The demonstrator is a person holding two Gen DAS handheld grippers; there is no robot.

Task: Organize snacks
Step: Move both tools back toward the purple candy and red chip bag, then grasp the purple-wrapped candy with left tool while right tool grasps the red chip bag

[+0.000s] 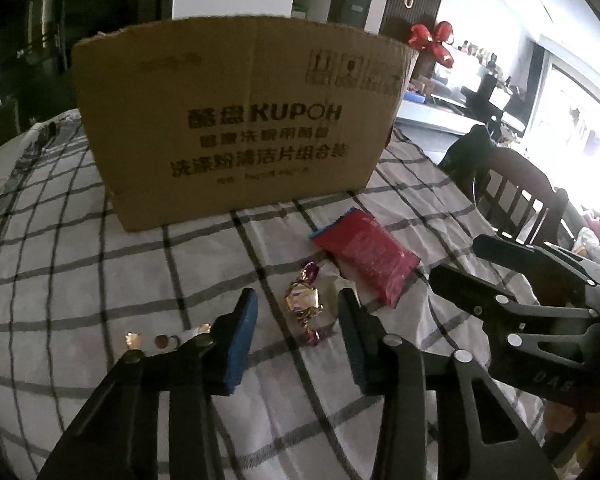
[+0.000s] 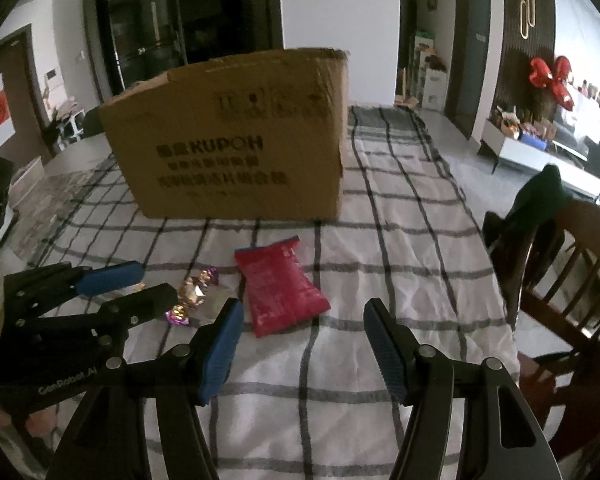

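While the left gripper point(image 1: 296, 314) is straddling the gold-foil, purple-ended wrapped candy point(image 1: 302, 300) on the checked tablecloth point(image 1: 100, 264), its blue pads are standing apart, not yet pressing the wrapper. To its right, the red plastic snack packet point(image 2: 281, 285) is lying before the brown cardboard box point(image 2: 236, 136), and the right gripper point(image 2: 302, 342) is hovering agape, empty. Closing squarely across the candy's body, not its twisted ends, is advisable.

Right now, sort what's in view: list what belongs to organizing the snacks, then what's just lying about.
For the job:
- wrapped candy
- red snack packet
- cardboard box
- foil bits by the left claw

Just about:
- wooden chair
- red bow
- checked tablecloth
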